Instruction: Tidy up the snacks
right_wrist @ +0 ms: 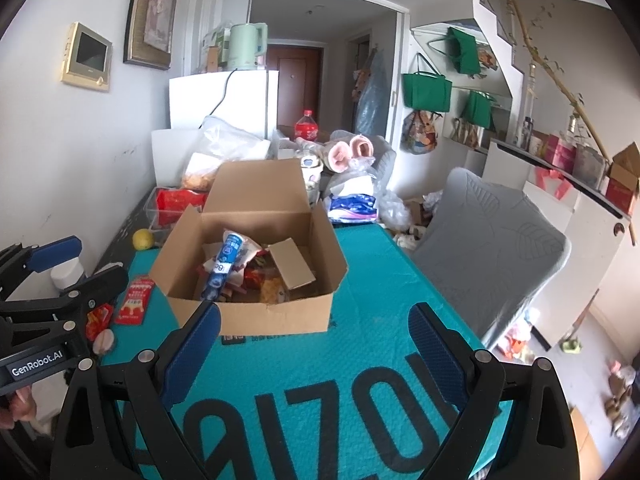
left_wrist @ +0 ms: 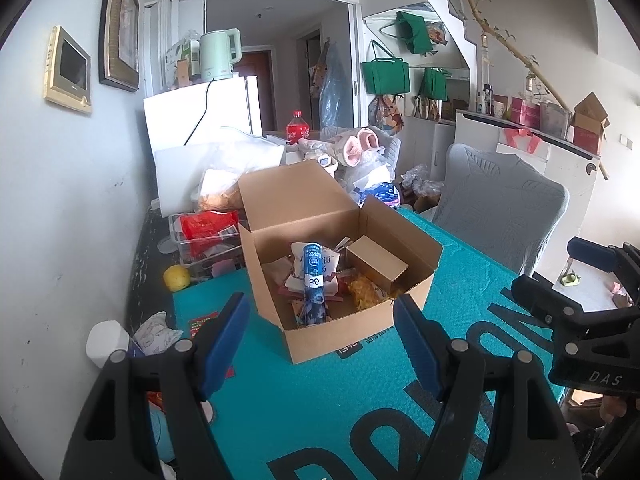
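Ahead of both wide-open, empty hand-held grippers, left (left_wrist: pixel 320 338) and right (right_wrist: pixel 314 342), an open brown cardboard box (left_wrist: pixel 352 320) sat on the teal-covered tabletop (right_wrist: pixel 360 360). It held a blue cylindrical snack tube (left_wrist: pixel 313 284), crinkled snack packets (left_wrist: pixel 366 290) and a small brown carton (left_wrist: pixel 376 262). A red flat packet (right_wrist: pixel 135 300) lay outside, beside the left hand-held gripper.

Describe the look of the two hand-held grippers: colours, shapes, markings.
Both match. The left hand-held gripper and right hand-held gripper have black, angular plastic frames with cut-out slots and silver round pivot pins, and textured blue finger pads. White lettering reads "GenRobot.AI" on the left, "DAS" on the right. No cables visible.
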The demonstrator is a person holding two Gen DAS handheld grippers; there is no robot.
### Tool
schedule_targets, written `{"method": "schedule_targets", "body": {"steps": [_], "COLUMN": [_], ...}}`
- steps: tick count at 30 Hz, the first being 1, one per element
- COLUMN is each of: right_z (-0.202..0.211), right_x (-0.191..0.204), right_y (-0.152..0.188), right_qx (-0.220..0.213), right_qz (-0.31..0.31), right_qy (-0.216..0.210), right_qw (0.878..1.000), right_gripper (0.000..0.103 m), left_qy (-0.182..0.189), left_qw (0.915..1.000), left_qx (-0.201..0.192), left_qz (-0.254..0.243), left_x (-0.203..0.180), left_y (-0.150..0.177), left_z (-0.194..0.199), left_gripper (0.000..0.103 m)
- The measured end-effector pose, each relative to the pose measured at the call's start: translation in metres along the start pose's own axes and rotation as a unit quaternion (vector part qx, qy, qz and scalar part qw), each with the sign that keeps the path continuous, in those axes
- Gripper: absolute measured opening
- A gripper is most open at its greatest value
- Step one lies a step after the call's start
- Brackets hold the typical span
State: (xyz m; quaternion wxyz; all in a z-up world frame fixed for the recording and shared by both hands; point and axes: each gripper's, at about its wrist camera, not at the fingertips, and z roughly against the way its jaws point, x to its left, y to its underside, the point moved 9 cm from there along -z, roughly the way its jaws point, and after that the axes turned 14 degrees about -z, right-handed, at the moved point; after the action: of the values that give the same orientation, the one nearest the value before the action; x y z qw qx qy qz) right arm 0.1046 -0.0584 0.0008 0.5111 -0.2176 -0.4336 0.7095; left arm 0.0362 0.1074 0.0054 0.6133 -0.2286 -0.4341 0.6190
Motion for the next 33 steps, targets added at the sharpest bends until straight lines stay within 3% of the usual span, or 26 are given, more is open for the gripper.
{"method": "schedule_targets", "body": {"steps": [16,33], "right_z": [0.0012,-0.0012], "right_x": [-0.0018,-0.0074], "right_y": [0.0021,0.0026], "right_qx": [0.005,0.006], "right_qz": [0.002,-0.005], "right_qy": [0.005,0.017], "right_qw": [1.000,1.000], "right_gripper": [0.096,0.096], "left_qy": [0.010,-0.004], "left_qw": [0.9999,0.9999], "left_qx": [0.009,0.015], "left_qz": [-0.001,-0.007], "left_x": [-0.0016,-0.0048], "left_y": [0.0026,0.0045], "left_z": [-0.0048,-0.0078], "left_gripper": [0.074,0.074]}}
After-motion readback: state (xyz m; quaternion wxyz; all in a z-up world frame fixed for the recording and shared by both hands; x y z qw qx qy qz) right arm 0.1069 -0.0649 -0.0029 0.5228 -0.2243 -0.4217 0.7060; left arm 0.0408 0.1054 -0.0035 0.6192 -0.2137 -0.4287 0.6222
